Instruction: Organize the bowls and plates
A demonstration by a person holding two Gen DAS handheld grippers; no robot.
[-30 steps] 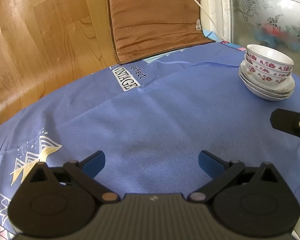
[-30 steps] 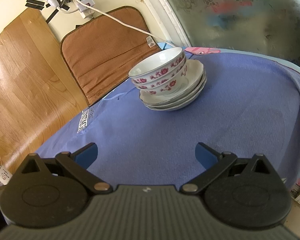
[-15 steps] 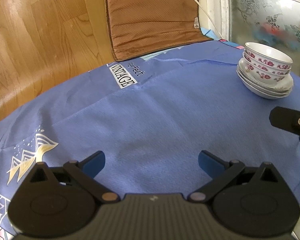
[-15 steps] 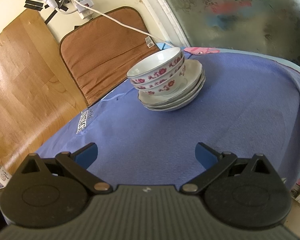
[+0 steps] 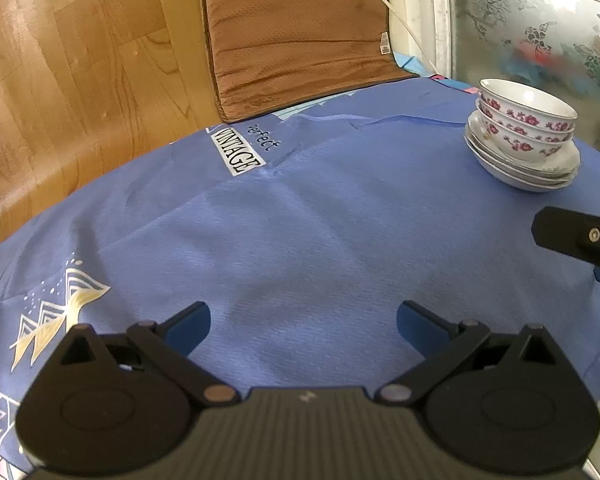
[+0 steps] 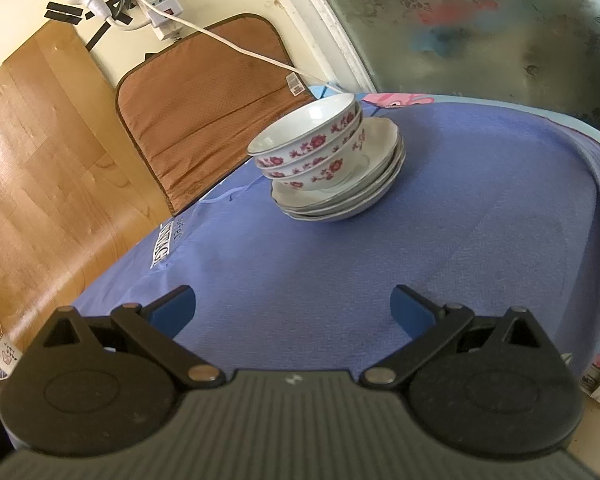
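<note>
Since the bowls [image 6: 308, 140] are nesting on the plates [image 6: 340, 200] already, I am keeping both grippers' jaws released, well short of that stack.

Left tongs [image 5: 303, 320]: jaws spread wide, nothing between the blue fingertips [image 5: 192, 322]; held low, pointing forward.
Right tongs [image 6: 293, 307]: jaws spread wide, nothing held; blue fingertips [image 6: 410, 309] level with each other.
Right tongs in the left wrist view [image 5: 580, 236]: black body part visible at the right edge, apart from the left tongs.
</note>
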